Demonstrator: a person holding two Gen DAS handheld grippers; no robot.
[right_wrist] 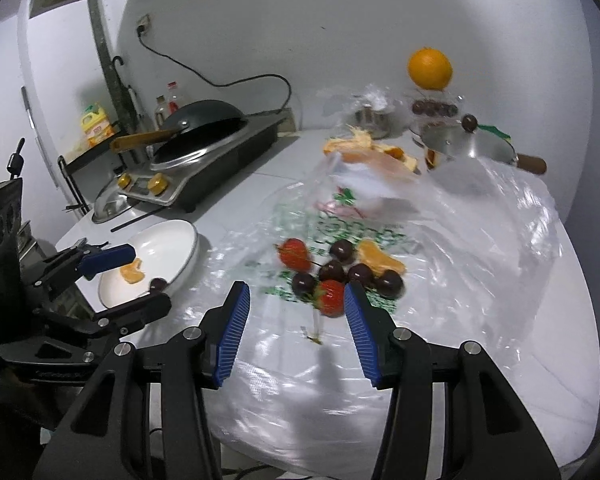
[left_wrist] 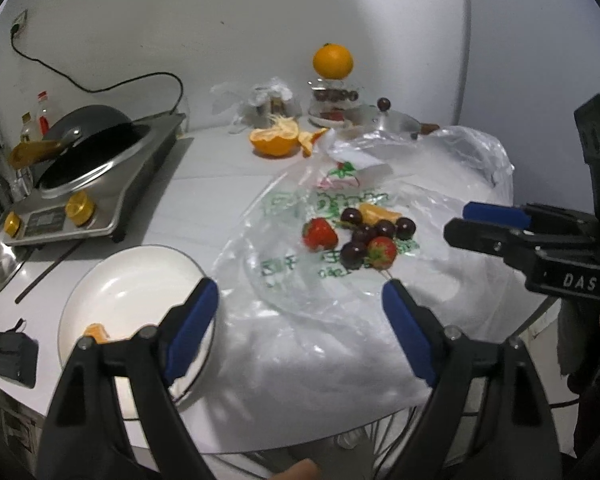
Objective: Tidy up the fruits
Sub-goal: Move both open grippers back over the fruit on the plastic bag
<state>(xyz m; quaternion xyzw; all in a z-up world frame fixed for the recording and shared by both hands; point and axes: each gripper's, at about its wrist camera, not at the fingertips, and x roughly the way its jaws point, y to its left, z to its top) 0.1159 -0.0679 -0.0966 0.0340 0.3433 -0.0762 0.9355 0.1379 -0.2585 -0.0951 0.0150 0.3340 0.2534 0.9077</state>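
Two strawberries [left_wrist: 319, 233] [right_wrist: 330, 298], several dark cherries [left_wrist: 363, 234] [right_wrist: 342, 250] and an orange segment [left_wrist: 379, 213] [right_wrist: 380, 258] lie on a clear plastic bag [left_wrist: 300, 280] [right_wrist: 440, 240] on the table. A white plate [left_wrist: 132, 292] [right_wrist: 168, 252] to the left holds an orange segment [left_wrist: 97, 333] [right_wrist: 132, 274] and a cherry [right_wrist: 158, 283]. My left gripper [left_wrist: 298, 294] is open and empty, over the plate's right rim and the bag. My right gripper [right_wrist: 296, 292] is open and empty, just short of the near strawberry.
A halved orange with peel [left_wrist: 276, 140] and a whole orange [left_wrist: 333, 61] on a glass jar stand at the back. A stove with a wok [left_wrist: 92, 148] is at the left. A steel lid [right_wrist: 468, 146] lies at the back right.
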